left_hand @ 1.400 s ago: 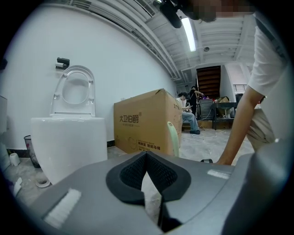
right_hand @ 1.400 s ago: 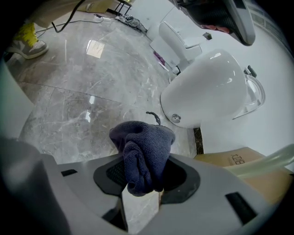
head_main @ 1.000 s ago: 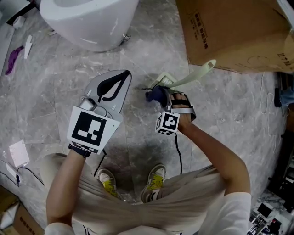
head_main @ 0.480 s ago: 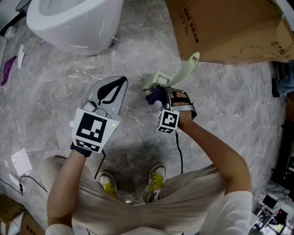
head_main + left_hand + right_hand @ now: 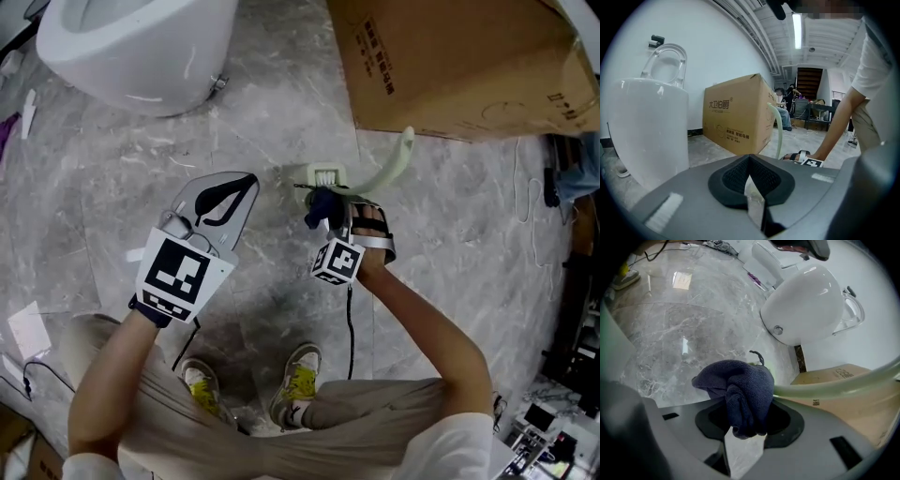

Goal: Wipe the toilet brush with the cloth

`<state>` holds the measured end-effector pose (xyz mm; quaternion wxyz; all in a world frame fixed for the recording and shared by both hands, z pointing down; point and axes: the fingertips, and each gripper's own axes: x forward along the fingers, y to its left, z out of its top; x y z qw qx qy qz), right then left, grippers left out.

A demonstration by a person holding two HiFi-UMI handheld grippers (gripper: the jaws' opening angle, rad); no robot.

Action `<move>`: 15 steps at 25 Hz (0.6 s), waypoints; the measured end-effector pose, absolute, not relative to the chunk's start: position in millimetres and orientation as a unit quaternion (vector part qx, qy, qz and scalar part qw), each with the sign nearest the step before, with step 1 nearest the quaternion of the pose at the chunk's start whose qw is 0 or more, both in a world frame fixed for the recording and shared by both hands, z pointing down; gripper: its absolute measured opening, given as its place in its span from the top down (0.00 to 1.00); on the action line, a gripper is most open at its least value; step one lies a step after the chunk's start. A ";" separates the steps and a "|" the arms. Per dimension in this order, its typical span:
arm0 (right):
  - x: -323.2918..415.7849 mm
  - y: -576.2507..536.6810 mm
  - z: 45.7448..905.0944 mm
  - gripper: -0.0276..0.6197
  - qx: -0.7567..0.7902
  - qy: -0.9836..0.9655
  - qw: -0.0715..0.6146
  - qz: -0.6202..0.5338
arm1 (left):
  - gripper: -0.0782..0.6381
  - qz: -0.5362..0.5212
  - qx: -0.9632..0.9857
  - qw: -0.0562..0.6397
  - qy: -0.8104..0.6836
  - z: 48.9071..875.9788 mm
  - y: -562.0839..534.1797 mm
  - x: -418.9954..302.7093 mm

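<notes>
Toilet brush (image 5: 397,161): stands on the floor just in front of the cardboard box (image 5: 450,56), with its pale green handle curving up toward the box's lower edge. Right gripper (image 5: 336,208): on the brush's side away from the box, its jaws pinching a dark blue cloth (image 5: 740,390) that rests against the lower handle. Left gripper (image 5: 247,180): farther from the box, jaws pressed together, nothing between them.

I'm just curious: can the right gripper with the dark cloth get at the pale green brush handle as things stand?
Probably yes. The right gripper is shut on the cloth, and the brush handle runs right beside the cloth with nothing between them.
</notes>
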<state>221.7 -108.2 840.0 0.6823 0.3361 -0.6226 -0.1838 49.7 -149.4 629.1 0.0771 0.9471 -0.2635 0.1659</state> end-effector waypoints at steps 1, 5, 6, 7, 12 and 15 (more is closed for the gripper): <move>223.8 -109.0 839.7 0.69 0.349 -0.620 0.678 -0.184 | 0.89 0.171 0.949 0.071 -0.255 631.8 -145.5 54.5; 226.9 -108.2 845.7 0.69 0.356 -0.617 0.678 -0.180 | 0.89 0.186 0.956 0.041 -0.223 639.1 -132.0 67.9; 227.5 -107.4 849.1 0.69 0.352 -0.618 0.680 -0.177 | 0.89 0.188 0.956 0.041 -0.219 641.0 -129.5 69.0; 228.7 -105.9 852.9 0.69 0.350 -0.618 0.682 -0.174 | 0.89 0.190 0.957 0.040 -0.215 642.5 -127.4 69.8; 226.6 -107.9 862.5 0.69 0.342 -0.616 0.686 -0.179 | 0.89 0.196 0.958 0.032 -0.207 645.3 -123.2 69.4; 221.8 -114.1 863.5 0.69 0.343 -0.616 0.685 -0.183 | 0.89 0.201 0.956 0.030 -0.211 648.0 -123.2 64.5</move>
